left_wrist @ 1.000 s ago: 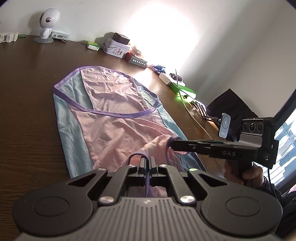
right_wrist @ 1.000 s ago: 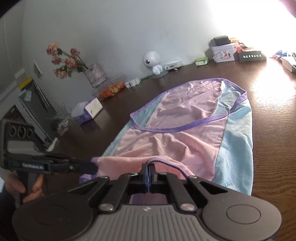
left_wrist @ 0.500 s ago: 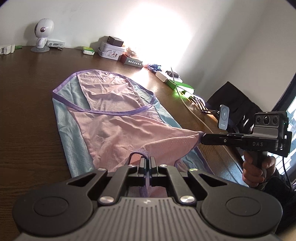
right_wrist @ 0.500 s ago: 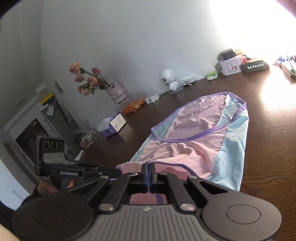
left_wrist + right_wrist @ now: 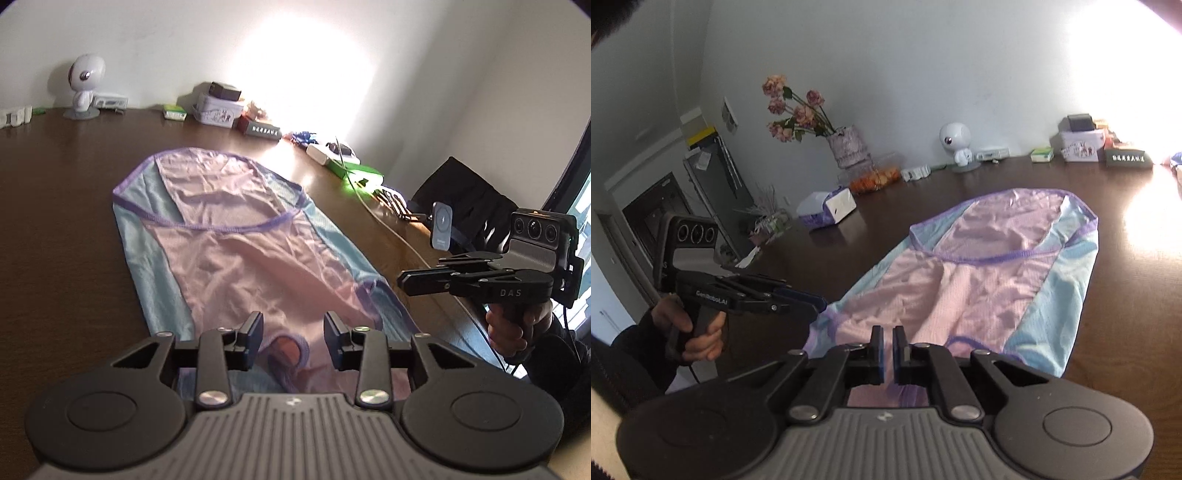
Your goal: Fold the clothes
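Opening left gripper (image 5: 293, 341) jaws (garment (image 5: 236, 254) below)

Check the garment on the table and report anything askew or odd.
The pink, pale-blue, purple-trimmed mesh garment lies mostly flat on the brown wooden table, but its near end is bunched and rumpled, not squared. Nothing looks spilled or damaged.

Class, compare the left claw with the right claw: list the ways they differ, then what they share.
The left claw's jaws stand wide apart and are opening; the right claw's are parted only by a slit. The left claw's side reads GenRobot.AI; the right claw's reads DAS. Both are black and grip nothing, poised over the near edge of the pink and blue garment.
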Demonstrator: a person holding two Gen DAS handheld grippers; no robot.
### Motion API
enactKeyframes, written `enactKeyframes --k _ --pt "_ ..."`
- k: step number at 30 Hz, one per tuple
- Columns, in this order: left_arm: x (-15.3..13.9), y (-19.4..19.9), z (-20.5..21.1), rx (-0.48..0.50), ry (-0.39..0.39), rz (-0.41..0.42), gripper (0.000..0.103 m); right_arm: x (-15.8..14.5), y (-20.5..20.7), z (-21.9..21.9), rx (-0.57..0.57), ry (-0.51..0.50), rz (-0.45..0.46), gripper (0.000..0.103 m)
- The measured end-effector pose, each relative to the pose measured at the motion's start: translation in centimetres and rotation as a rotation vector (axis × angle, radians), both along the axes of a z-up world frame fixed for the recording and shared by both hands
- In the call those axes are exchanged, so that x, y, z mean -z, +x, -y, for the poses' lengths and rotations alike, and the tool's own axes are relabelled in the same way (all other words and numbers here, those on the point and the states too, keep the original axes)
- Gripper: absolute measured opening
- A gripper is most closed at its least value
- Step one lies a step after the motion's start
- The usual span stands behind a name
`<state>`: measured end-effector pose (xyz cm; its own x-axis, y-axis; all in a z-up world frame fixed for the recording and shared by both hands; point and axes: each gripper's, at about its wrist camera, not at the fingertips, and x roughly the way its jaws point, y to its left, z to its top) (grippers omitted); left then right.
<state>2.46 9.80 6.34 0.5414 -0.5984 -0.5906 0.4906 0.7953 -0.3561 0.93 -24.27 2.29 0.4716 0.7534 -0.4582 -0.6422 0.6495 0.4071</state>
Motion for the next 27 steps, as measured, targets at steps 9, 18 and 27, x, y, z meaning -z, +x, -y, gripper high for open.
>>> enactKeyframes --k 9,18,27 --pt "3.0 0.6 3.2 0.132 0.137 -0.107 0.019 3.2 3.4 -1.7 0.025 -0.152 -0.090 0.006" --pt "2.0 -0.8 2.4 0.089 0.057 -0.079 0.038 1.5 0.2 -0.8 -0.045 -0.097 0.017 0.008" --pt "-2.4 1.8 -1.9 -0.118 0.167 0.017 0.061 3.2 -1.4 -3.0 -0.069 -0.318 0.039 0.016"
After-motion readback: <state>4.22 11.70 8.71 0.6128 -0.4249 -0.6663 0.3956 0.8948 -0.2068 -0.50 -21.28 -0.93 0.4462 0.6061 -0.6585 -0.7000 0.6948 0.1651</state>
